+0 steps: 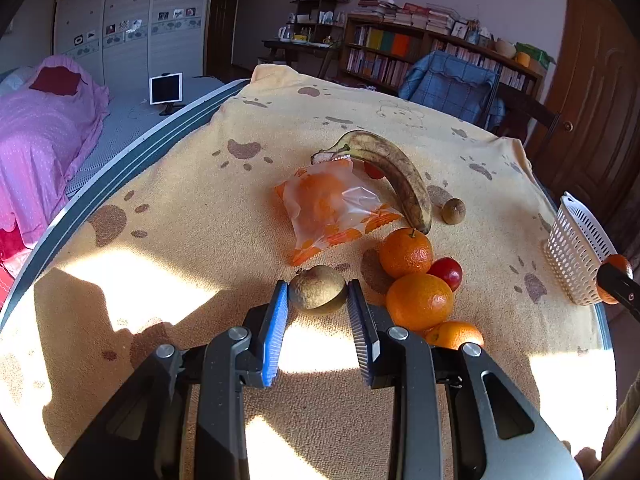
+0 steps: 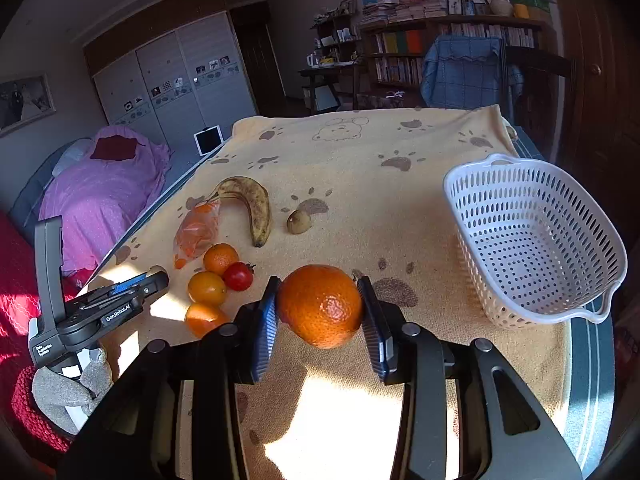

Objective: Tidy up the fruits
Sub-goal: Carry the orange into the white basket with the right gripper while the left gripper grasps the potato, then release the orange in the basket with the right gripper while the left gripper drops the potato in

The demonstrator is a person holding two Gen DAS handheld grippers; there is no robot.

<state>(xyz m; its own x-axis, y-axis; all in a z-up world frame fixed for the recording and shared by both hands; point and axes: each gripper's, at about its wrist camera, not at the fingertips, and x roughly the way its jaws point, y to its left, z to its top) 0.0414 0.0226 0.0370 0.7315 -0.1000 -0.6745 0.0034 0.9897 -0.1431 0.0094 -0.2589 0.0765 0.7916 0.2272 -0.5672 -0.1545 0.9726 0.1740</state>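
A round orange mandarin (image 2: 320,306) is being gripped between the ribbed pads of the right hand-held gripper (image 2: 322,312), lifted clear of the yellow paw-print towel (image 2: 360,152) covering the counter. To its right, a white perforated plastic basket (image 2: 532,240) is standing on the towel, tilted toward the camera, and it is looking empty inside.

The left hand-held gripper (image 1: 318,300) is resting low over the towel, its blue-padded jaws parted on either side of a brown fuzzy kiwi (image 1: 318,290); the pads are sitting just beside the fruit, though whether they are actually touching it is hard to tell from this angle.

Just right of the kiwi, three more oranges (image 1: 419,300) are clustering together with a small red tomato (image 1: 448,272) tucked among them. Beyond them, a spotted overripe banana (image 1: 392,172) is curving across the cloth, its tip reaching the nearest orange, and a clear plastic snack bag with orange print (image 1: 332,204) is lying against the banana's left side. A second, smaller brown fruit (image 1: 453,211) is sitting apart, right of the banana.

In the background, a pink-covered bed (image 1: 44,140) is lying to the left and a wooden bookshelf (image 1: 420,48) is lining the far wall.
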